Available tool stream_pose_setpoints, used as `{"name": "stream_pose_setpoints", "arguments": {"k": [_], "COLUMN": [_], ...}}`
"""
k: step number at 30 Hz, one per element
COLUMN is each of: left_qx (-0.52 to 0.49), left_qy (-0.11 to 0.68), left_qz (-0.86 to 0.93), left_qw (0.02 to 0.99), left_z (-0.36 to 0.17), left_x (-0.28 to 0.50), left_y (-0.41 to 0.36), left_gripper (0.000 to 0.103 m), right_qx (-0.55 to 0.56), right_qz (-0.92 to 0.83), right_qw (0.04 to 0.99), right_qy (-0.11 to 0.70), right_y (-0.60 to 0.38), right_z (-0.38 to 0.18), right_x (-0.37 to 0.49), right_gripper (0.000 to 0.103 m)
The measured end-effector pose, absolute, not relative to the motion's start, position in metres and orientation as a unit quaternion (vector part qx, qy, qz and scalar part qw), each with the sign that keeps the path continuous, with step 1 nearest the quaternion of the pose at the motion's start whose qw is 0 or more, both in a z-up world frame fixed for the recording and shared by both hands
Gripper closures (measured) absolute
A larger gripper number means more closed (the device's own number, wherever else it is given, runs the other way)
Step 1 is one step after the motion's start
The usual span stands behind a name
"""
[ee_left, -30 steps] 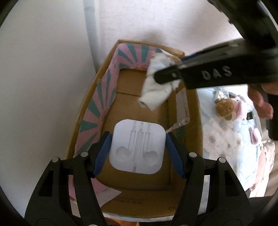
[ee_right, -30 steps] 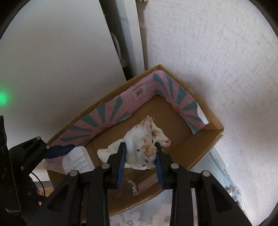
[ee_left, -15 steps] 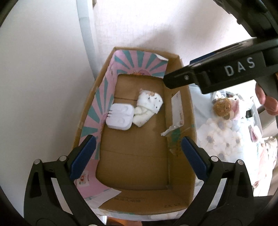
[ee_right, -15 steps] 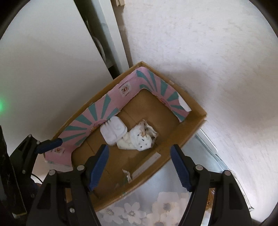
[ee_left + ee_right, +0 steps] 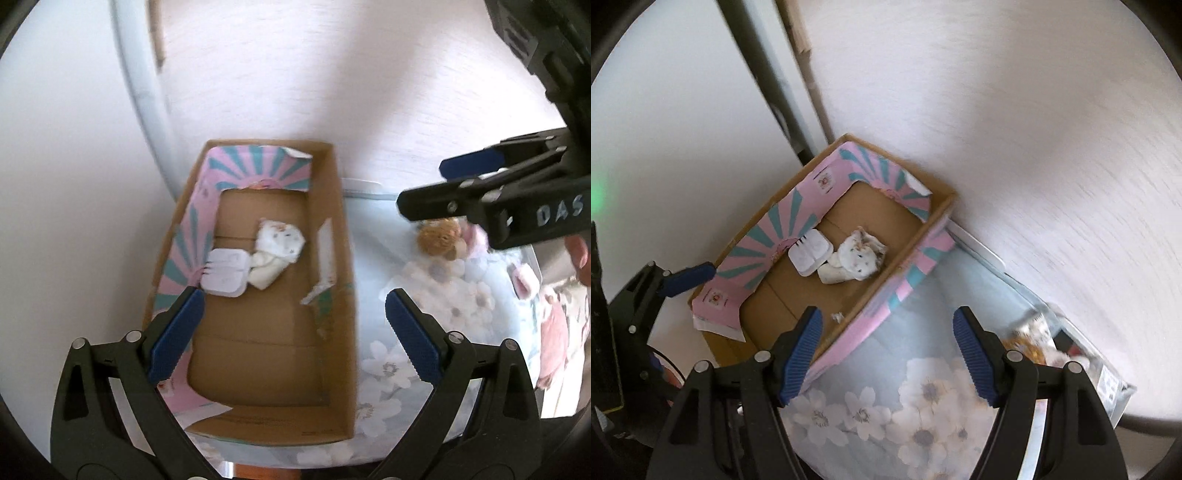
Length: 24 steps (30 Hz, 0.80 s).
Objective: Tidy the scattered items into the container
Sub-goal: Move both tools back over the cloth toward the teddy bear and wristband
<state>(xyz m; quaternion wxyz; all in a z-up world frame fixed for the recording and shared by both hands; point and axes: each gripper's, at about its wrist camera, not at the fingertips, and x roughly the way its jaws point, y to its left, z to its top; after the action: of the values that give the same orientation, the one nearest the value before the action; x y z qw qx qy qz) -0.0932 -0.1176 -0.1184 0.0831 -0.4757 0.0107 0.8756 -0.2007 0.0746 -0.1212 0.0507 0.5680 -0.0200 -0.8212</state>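
Note:
A cardboard box [image 5: 341,258] with a pink and teal lining stands against the wall. Inside it a white moulded plastic tray [image 5: 224,273] lies beside a white spotted cloth bundle [image 5: 277,251]. My left gripper [image 5: 293,299] hangs open and empty above the box's near half. My right gripper [image 5: 886,317] is open and empty too, over the box's side wall [image 5: 908,251] and the floral cloth. From there the tray [image 5: 809,254] and the bundle [image 5: 857,258] lie touching each other. In the left wrist view the right gripper [image 5: 424,184] reaches in from the right, above a brown plush toy [image 5: 437,236].
The box rests on a pale blue floral cloth [image 5: 923,387]. A torn paper strip [image 5: 325,254] leans on the box's right wall. Pink soft items [image 5: 524,284] lie at the far right. A clear packet [image 5: 1034,332] sits by the wall. A hand [image 5: 578,254] holds the right gripper.
Both grippers opened and let go: the tray and the cloth bundle dropped into the box. Both have since risen and drawn back, the right one sideways off the box.

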Motion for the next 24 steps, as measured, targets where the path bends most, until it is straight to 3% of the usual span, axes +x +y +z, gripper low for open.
{"name": "stream_pose_setpoints", "arguments": {"k": [11,19,24], "left_qx": [-0.445,-0.441,-0.444], "left_qy": [0.036,0.038,0.065], "left_qz": [0.885,0.881,0.872], "left_qw": [0.128,0.165,0.195], "left_z": [-0.08,-0.07,-0.077], "left_x": [-0.106,-0.13,-0.14], "left_y": [-0.066,-0.023,0.017], "left_gripper": [0.005,0.005,0.005], "right_qx": [0.528,0.502,0.497], "right_qz": [-0.847,-0.848,-0.85], "right_qw": [-0.021,-0.085,-0.119], "right_qy": [-0.063,-0.149,-0.127], "right_y": [0.159,0.249,0.272], "right_z": [-0.081,-0.068,-0.07], "right_x": [-0.129,-0.061,-0.028], "right_gripper": [0.034,0.034,0.034]}}
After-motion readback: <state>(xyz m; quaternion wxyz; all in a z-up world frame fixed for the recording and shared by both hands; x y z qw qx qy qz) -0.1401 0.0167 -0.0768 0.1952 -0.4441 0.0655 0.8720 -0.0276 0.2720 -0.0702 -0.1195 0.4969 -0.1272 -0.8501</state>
